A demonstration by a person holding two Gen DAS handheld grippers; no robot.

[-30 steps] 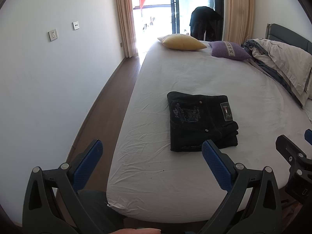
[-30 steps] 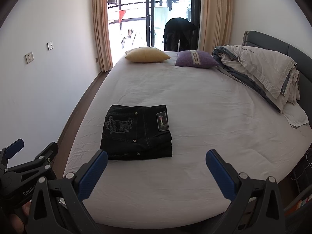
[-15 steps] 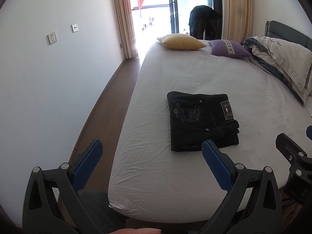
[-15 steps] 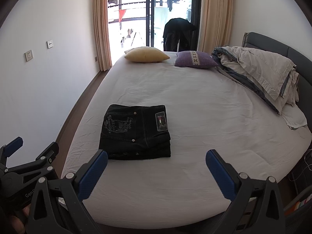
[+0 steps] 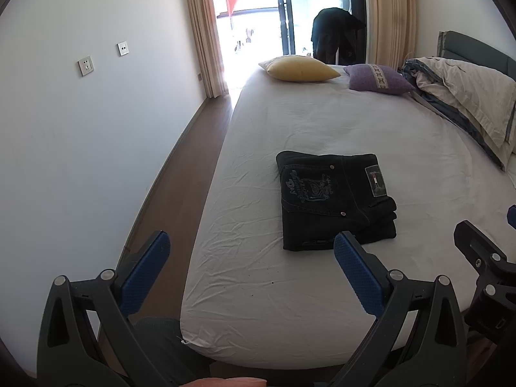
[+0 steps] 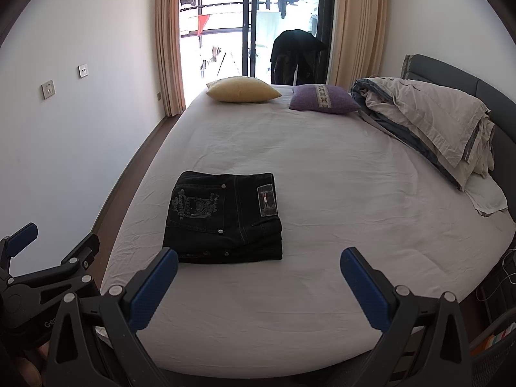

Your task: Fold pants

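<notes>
Pants folded into a compact dark stack on the white bed, near its left edge.

Left gripper and right gripper both hang spread wide and empty, apart from the stack. The fold looks finished; one risk is a finger catching the loose right-side layers and pulling them open.

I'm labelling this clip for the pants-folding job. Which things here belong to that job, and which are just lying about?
Part of the job:
- black pants, folded on the bed sheet
- left gripper, open
- right gripper, open

Just lying about:
- yellow pillow
- purple pillow
- bunched duvet
- dark garment by the window
</notes>
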